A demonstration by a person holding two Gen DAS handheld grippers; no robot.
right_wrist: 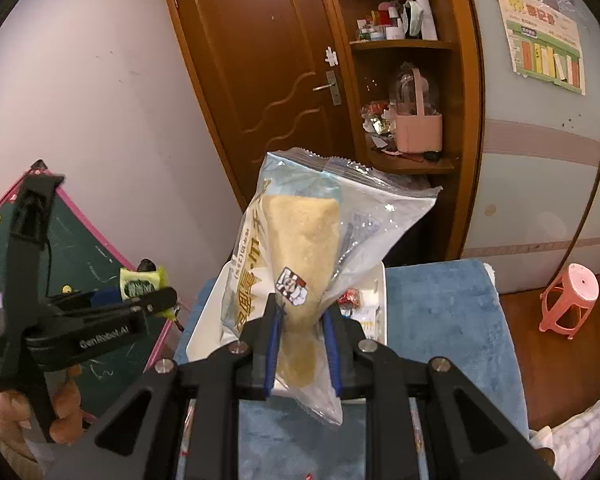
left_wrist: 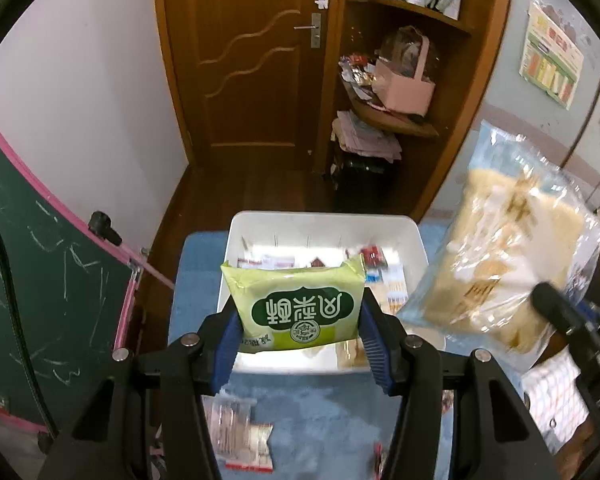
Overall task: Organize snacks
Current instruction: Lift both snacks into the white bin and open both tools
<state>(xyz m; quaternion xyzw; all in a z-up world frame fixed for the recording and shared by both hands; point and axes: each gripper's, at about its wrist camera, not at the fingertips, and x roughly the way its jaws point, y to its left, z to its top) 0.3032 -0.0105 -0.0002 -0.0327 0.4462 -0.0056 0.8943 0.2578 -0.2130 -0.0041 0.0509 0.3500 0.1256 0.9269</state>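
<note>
Far left of the left tongs (left_wrist: 300, 332) leans a green chalkboard (left_wrist: 52, 248) with a pink frame. The left tongs pinch a green packet (left_wrist: 296, 308) by its two side edges between blue pads (left_wrist: 230, 340), holding it flat-on to the camera with its label upside down. Just beyond and below the packet sits a white bin (left_wrist: 324, 224) on a blue tabletop (left_wrist: 320, 412); small wrapped snacks (left_wrist: 374, 258) lie inside it. Below the left tongs, near their base, a clear sachet (left_wrist: 240, 428) rests on the tabletop. Far ahead of them stand a brown door (left_wrist: 252, 60) and corner shelves (left_wrist: 412, 128) carrying a pink basket (left_wrist: 406, 88).

To the right of the left tongs, a large clear bag of pale wafers (left_wrist: 496, 264) hangs in the air, blurred, its lower edge over the bin's right corner.

In the right wrist view, the left tongs (right_wrist: 156, 300) show at far left, gripped by a hand (right_wrist: 40, 408), with the green packet (right_wrist: 140, 284) at their tip. The right tongs (right_wrist: 302, 340) pinch the wafer bag (right_wrist: 300, 248) near its lower end, so the bag stands upright above them. The bin (right_wrist: 204, 320) lies just behind the bag, partly hidden by it. To the right of the right tongs the tabletop (right_wrist: 440, 320) extends, and further right a pink stool (right_wrist: 570, 300) stands on the floor. A poster (right_wrist: 544, 52) hangs on the wall high to the right.
</note>
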